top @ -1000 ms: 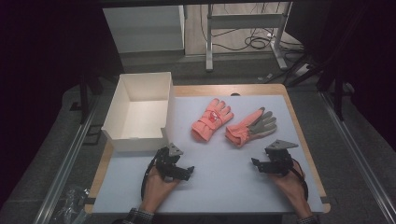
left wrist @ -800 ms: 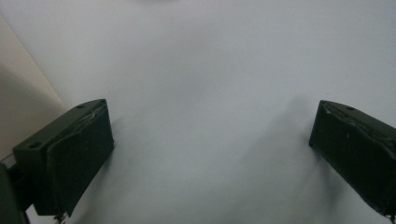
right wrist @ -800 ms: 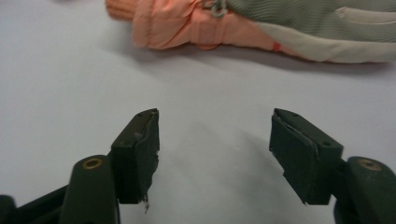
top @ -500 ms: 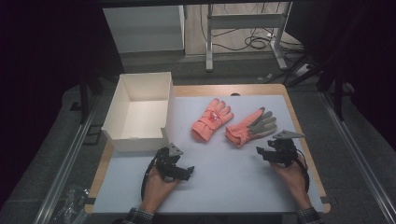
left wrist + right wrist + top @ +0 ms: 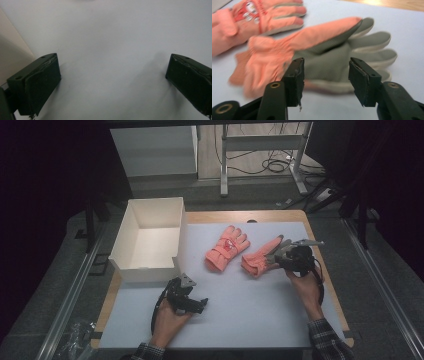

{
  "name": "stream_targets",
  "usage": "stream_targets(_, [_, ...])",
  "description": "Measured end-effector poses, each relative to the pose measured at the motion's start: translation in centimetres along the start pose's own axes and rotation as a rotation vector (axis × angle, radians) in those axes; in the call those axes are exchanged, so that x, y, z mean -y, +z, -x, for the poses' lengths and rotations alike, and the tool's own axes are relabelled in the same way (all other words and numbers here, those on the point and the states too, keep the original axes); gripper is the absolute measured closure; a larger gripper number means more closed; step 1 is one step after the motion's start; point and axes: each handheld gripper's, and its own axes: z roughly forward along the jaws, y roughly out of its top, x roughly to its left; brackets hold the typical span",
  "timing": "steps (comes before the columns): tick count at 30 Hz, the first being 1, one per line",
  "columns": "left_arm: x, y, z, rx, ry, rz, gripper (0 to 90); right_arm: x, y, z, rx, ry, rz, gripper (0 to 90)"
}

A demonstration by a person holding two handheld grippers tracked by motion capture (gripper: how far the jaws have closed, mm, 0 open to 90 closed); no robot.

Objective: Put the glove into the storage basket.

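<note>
My jaws on the right gripper (image 5: 324,80) stand wide apart with nothing between them, poised just short of the palm-up glove (image 5: 332,57), whose grey palm lies dead ahead. I judge this the approach to a grasp: next I must push forward so the near edge slips between the jaws, then close. That glove is orange with grey ribbed palm and fingers; its partner (image 5: 249,20) lies beyond, to the left. My left gripper (image 5: 112,82) is wide too, over bare table (image 5: 112,37).

Gloves (image 5: 287,50) orange cloth, grey ribbed palm; white sheet (image 5: 260,295) smooth matt; table edge (image 5: 280,215) wood; jaws matt black.
</note>
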Motion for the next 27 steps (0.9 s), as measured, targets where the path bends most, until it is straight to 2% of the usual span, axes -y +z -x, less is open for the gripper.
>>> stream_targets(5, [0.0,0.0,0.0,0.0,-0.001,0.0,0.0,-0.6,1.6,-0.1,0.021,0.023,-0.011,41.7])
stream_targets(6, [0.0,0.0,0.0,0.0,0.0,0.0,0.0,-0.6,2.6,-0.1,0.04,0.029,-0.03,41.0])
stream_targets(8, [0.0,0.0,0.0,0.0,0.0,0.0,0.0,-0.5,3.5,-0.1,0.052,0.027,-0.067,41.2])
stream_targets(9, [0.0,0.0,0.0,0.0,0.0,0.0,0.0,-0.5,3.5,-0.1,0.052,0.027,-0.067,41.2])
stream_targets(13, [0.0,0.0,0.0,0.001,0.0,-0.001,0.0,-0.2,4.4,-0.5,0.094,0.013,-0.091,54.6])
stream_targets(16, [0.0,0.0,0.0,0.001,0.0,-0.001,0.0,-0.1,4.6,-1.0,0.133,-0.007,-0.096,68.5])
stream_targets(17, [0.0,0.0,0.0,0.001,0.0,-0.001,0.0,-0.1,4.6,-1.0,0.133,-0.007,-0.096,68.5])
stream_targets(20, [0.0,0.0,0.0,0.0,0.0,0.0,0.0,-0.1,4.6,-1.4,0.153,-0.051,-0.095,81.9])
stream_targets(23, [0.0,0.0,0.0,0.0,0.0,0.0,0.0,-0.1,4.5,-1.3,0.133,-0.047,-0.091,85.1])
stream_targets(24, [0.0,0.0,0.0,0.0,0.0,0.001,0.0,-0.2,4.3,-0.9,0.099,-0.026,-0.085,86.1])
stream_targets(27, [0.0,0.0,0.0,0.0,0.0,0.001,0.0,-0.2,3.9,-0.3,0.052,0.0,-0.073,86.7])
